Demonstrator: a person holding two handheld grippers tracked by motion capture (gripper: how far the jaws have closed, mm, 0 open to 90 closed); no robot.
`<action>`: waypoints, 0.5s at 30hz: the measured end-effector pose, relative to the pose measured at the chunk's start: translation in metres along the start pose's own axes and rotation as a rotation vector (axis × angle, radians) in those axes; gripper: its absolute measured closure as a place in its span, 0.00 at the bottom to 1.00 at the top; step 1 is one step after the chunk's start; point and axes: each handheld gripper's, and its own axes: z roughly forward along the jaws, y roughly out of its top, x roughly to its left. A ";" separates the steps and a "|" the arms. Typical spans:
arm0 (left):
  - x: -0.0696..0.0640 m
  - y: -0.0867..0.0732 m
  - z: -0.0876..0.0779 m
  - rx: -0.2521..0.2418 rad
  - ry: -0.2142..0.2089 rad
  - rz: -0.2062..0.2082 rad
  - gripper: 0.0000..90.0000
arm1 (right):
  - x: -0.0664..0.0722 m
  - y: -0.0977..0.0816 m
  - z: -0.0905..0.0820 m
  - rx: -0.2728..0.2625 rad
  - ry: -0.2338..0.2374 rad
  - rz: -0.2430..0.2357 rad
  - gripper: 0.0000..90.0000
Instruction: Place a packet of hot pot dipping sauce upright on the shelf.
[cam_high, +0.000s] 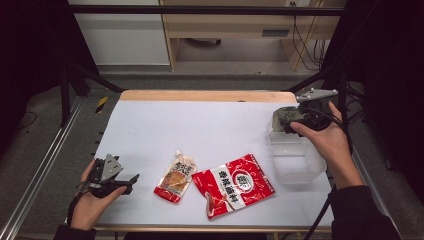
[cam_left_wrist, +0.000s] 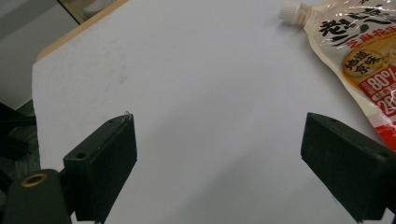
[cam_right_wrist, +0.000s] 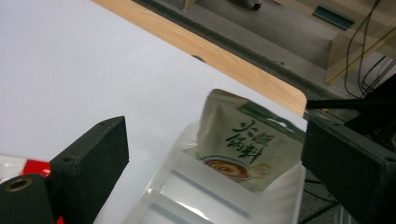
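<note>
Three food packets and one clear plastic tub (cam_high: 295, 162) are on the white table (cam_high: 200, 127). Taking the tub as the landmark: it sits at the table's right edge, and one packet, a pale green pouch (cam_right_wrist: 243, 149) with dark lettering and a picture of a bowl, stands inside it, leaning against the tub's far wall. In the high view that pouch is largely hidden behind the right hand, so its exact lean is hard to judge there. The rest of the tub looks bare.

The other two packets lie flat on the table, outside the tub. A red packet (cam_high: 234, 185) with a white label lies just left of the tub, near but apart from it. A smaller spouted pouch (cam_high: 176, 178), orange and red with a white cap, lies further left, just beyond the red packet.

There are two grippers. The right gripper (cam_right_wrist: 212, 154) is held above the tub's far end; its jaws are spread wide with nothing pinched, the green pouch showing below between them. The left gripper (cam_high: 131, 181) rests well to the left of the tub, near the table's left edge, jaws also spread and holding nothing, pointing toward the spouted pouch.
</note>
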 end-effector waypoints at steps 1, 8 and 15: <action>0.000 0.000 0.000 0.001 -0.002 0.002 0.11 | 0.004 0.000 -0.001 0.001 0.009 -0.005 0.09; -0.003 0.001 0.001 0.000 -0.009 0.006 0.11 | 0.034 -0.003 -0.003 -0.015 0.070 -0.039 0.11; -0.005 0.003 0.001 -0.004 -0.014 0.006 0.10 | 0.067 -0.006 0.001 -0.027 0.123 -0.072 0.13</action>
